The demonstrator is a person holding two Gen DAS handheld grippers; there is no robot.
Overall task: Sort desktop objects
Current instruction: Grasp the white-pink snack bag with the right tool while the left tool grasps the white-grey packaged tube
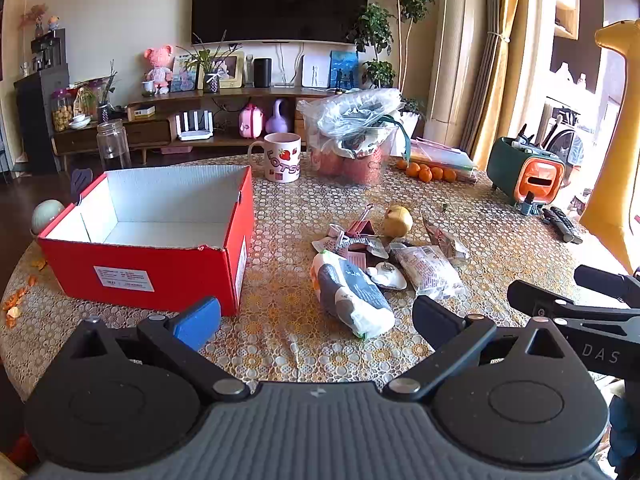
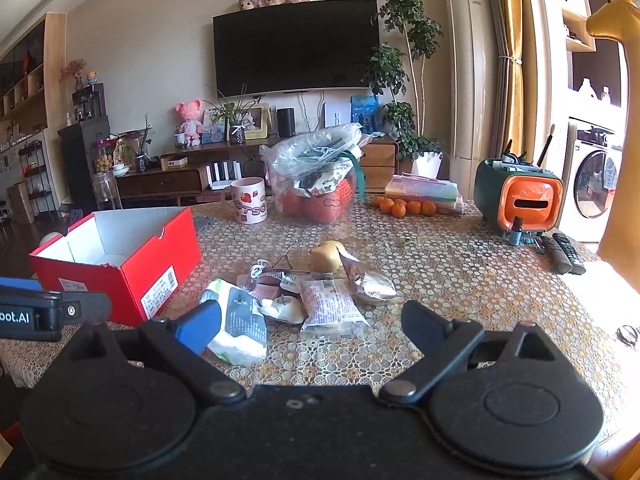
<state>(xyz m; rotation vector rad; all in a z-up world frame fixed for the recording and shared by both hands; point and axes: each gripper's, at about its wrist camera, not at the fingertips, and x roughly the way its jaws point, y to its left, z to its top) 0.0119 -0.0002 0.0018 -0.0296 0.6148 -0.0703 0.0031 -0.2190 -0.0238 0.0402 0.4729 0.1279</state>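
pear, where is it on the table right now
In the left wrist view the pear sits mid-table at the far edge of the packet pile, right of the pink binder clip.

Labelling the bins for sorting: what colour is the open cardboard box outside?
Red outside, white inside; the box shows best in the left wrist view.

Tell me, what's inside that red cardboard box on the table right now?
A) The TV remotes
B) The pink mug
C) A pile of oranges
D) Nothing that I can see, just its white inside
D: the red box shows only bare white walls and floor; the clutter pile lies on the table beside it.
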